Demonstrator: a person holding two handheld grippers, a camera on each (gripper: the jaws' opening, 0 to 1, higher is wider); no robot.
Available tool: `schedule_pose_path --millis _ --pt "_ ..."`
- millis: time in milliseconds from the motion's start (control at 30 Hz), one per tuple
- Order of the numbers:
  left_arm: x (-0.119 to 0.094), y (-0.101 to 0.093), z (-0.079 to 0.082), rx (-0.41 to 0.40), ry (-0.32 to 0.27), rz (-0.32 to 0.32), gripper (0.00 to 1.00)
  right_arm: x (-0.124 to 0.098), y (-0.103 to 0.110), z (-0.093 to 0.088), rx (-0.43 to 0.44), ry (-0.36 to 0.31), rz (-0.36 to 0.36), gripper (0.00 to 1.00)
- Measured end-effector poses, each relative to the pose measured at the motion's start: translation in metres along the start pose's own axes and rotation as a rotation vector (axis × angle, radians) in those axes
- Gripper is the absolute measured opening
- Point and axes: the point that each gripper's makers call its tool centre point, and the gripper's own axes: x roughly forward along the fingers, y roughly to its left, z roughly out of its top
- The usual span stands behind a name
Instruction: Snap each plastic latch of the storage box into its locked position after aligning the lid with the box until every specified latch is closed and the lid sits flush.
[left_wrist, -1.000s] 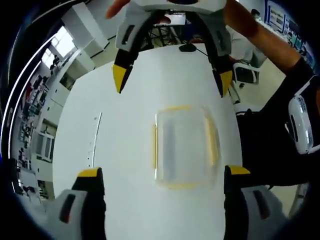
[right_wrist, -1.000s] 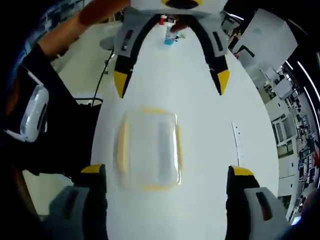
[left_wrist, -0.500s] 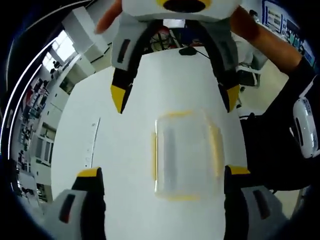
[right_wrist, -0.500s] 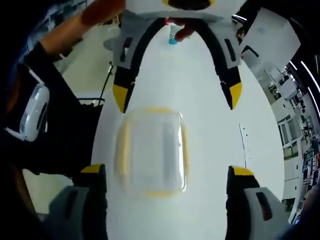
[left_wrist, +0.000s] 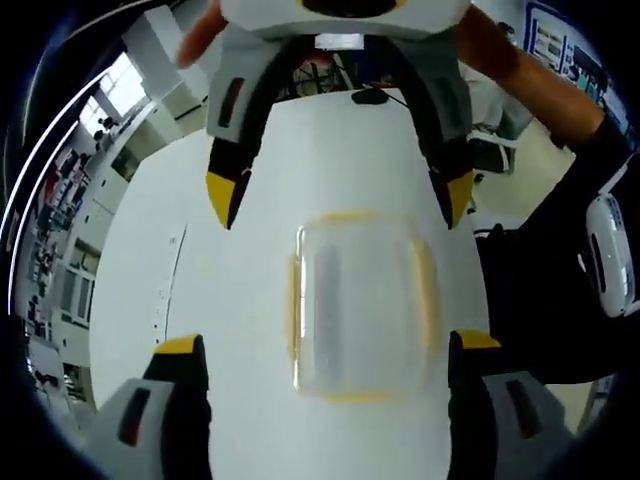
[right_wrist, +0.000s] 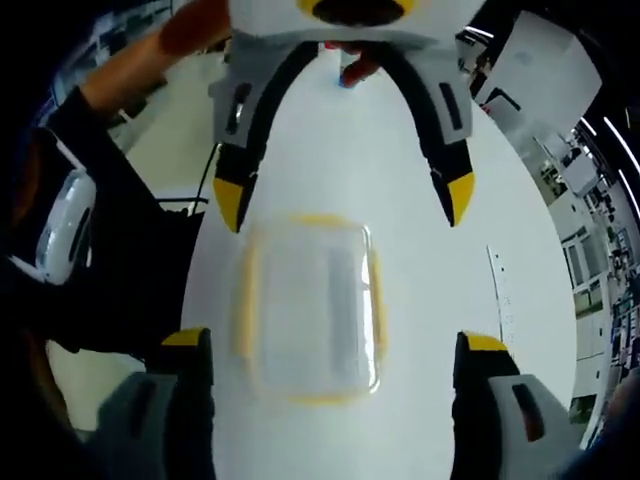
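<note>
both hand-held grippers closer over storage box (left_wrist: 360, 300); latches blurred, state unclear.

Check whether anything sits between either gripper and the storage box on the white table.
Nothing visible does. The storage box lies on bare white table, lid on, between the open left gripper and the open right gripper, which face each other across it. No other object lies in either gap.

left gripper (left_wrist: 325, 345) jaws spread wide, right gripper (right_wrist: 325, 345) likewise, facing each other
</note>
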Motion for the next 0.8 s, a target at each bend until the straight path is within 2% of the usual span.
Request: schedule_pose_path --millis 100,367,800 --pt "0.004 -0.001 -0.007 -0.009 0.020 -0.016 1.00 0.001 0.000 0.002 -0.006 -0.006 0.000 1.00" --pt "0.011 0.001 -0.006 -0.016 0.005 -0.022 1.00 0.010 -0.001 -0.001 0.005 -0.014 0.013 1.00" --pt "0.034 -0.011 -0.012 -0.024 0.016 -0.084 1.00 0.031 0.006 -0.009 0.017 -0.009 0.065 1.00"
